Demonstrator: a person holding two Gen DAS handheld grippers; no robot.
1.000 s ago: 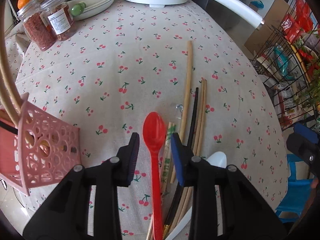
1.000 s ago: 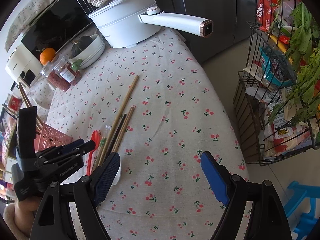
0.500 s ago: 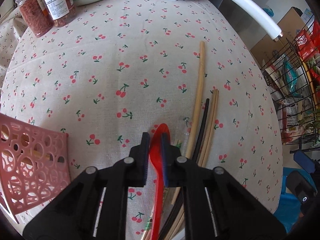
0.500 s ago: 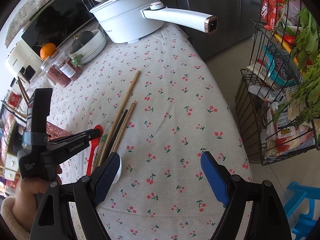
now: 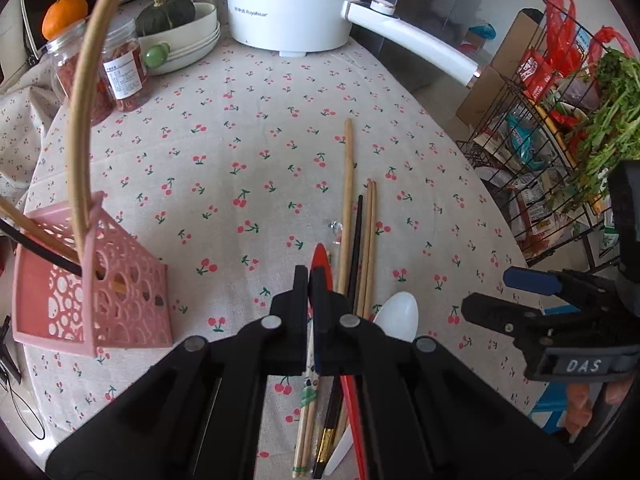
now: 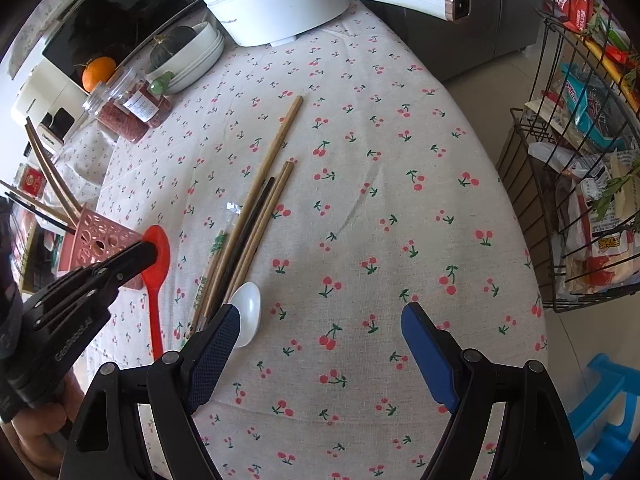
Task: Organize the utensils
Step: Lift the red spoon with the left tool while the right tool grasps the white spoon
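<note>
My left gripper (image 5: 310, 280) is shut on the bowl of a red plastic spoon (image 5: 321, 260) and holds it lifted above the cherry-print tablecloth; the spoon (image 6: 157, 264) hangs handle-down in the right wrist view, where the left gripper (image 6: 148, 254) shows too. A pink perforated utensil basket (image 5: 100, 292) with chopsticks in it stands to the left. A bundle of wooden and black chopsticks (image 5: 356, 240) and a white spoon (image 5: 398, 314) lie on the cloth ahead. My right gripper (image 6: 320, 344) is open and empty above the cloth, near the white spoon (image 6: 246, 312).
A white electric pot (image 5: 296, 4) with a long handle, stacked bowls with a squash (image 5: 176, 36), two jars (image 5: 120, 68) and an orange (image 5: 64, 20) stand at the back. A wire rack of groceries (image 5: 560, 120) stands off the table's right edge.
My left gripper closed on the red spoon's bowl and lifted it off the cloth, pulling back. The right gripper stayed open and moved forward a little.
</note>
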